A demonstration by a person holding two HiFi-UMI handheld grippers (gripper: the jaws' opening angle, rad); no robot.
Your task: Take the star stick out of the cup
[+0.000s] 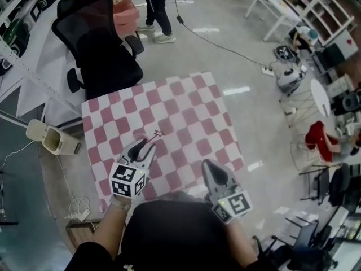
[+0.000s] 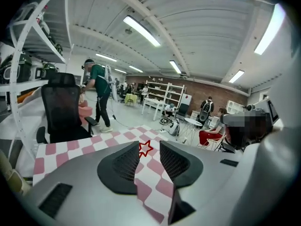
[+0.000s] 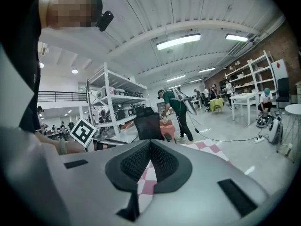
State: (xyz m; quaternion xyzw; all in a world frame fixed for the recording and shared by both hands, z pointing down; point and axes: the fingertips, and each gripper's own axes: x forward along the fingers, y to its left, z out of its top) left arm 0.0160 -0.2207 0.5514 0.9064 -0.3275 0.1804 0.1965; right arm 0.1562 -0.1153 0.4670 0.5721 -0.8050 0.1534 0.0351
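Pink-and-white checks covered the counter (image 1: 192,112). Your left gripper (image 1: 145,147) stood with jaws apart on nothing, since the star stick (image 1: 157,134) lay free on the counter just ahead of its tips. Your right gripper (image 1: 210,164) idled, jaws together and empty.

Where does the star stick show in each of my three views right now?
Head view: star stick lies on the checked cloth, just ahead of the left claw.
Left gripper view: star stick, its red star in the gap between that open claw's tips.
Right gripper view: not in it.
Shared landmark: the black office chair, in all three.
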